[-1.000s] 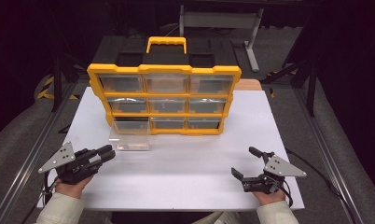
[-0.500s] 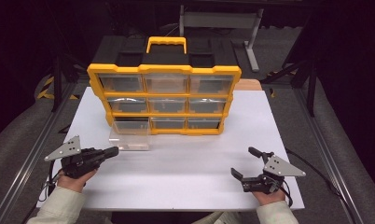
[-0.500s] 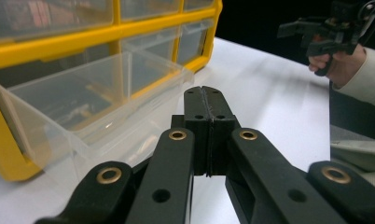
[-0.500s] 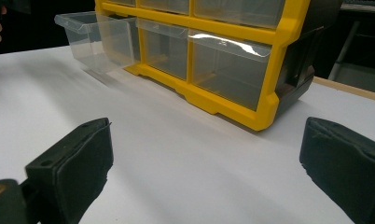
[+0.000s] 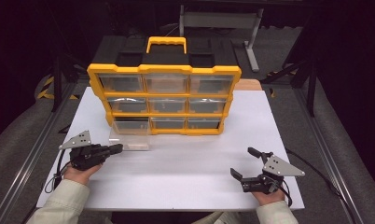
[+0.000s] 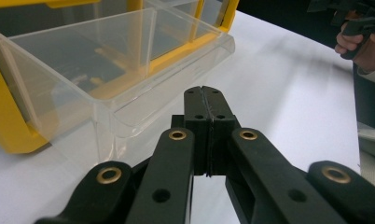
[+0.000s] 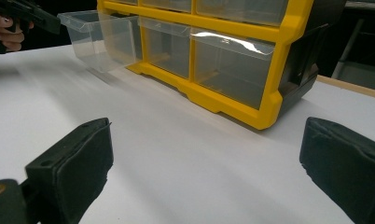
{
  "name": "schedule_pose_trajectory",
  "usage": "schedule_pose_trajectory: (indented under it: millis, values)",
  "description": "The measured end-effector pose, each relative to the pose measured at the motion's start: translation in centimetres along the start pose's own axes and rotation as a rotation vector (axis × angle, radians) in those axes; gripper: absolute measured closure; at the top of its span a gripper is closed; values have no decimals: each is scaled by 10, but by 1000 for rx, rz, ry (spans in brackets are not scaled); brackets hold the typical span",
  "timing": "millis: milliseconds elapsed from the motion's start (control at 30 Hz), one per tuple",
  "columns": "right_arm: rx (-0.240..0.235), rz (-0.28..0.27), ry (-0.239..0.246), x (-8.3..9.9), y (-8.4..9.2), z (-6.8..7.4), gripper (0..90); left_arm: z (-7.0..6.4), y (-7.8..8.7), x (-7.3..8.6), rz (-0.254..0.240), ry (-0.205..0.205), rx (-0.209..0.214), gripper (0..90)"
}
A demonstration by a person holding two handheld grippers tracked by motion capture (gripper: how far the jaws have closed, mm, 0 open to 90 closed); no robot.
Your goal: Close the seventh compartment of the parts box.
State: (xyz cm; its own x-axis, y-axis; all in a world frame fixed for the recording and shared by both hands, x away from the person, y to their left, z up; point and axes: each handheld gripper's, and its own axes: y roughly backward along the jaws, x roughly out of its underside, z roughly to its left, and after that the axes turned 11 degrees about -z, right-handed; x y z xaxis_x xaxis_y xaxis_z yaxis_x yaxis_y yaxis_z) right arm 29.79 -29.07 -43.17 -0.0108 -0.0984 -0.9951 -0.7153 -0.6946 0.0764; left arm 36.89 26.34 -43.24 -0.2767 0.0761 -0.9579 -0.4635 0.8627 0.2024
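A yellow organizer [image 5: 163, 100] with clear drawers stands at the back of the white table [image 5: 190, 158]. Its bottom-left clear drawer [image 5: 128, 138] is pulled out toward me and looks empty [image 6: 106, 70]. My left gripper [image 5: 116, 148] is shut with nothing between its jaws, and its tips [image 6: 205, 91] sit just in front of the drawer's front lip. My right gripper [image 5: 244, 162] rests open at the table's front right, with its pads [image 7: 73, 163] wide apart. It faces the organizer [image 7: 232, 46] and the drawer [image 7: 101, 39].
The organizer has a yellow carry handle [image 5: 166, 43] on a black top. A metal stand [image 5: 218, 21] is behind the table on the dark floor. White tabletop stretches between the two grippers. The left hand and gripper [image 7: 22, 16] show at the right gripper view's top left.
My left gripper has moved forward and right, toward the pulled-out drawer. The right gripper has stayed in place.
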Motion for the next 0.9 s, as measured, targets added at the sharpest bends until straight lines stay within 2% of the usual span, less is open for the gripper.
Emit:
schedule_pose_trajectory:
  millis: [367, 467, 700, 900]
  values:
    - [0, 5, -8, 1, -1, 0, 34, 4, -12, 4, 33, 8, 11, 894]
    - [-1, 7, -6, 1, -1, 0, 34, 5, -16, 5, 38, 0, 20, 894]
    - [-5, 7, -9, 1, -1, 0, 34, 7, -21, 8, 42, 21, 21, 894]
    - [-5, 7, -10, 2, -1, 0, 34, 10, -22, 8, 37, 24, 15, 894]
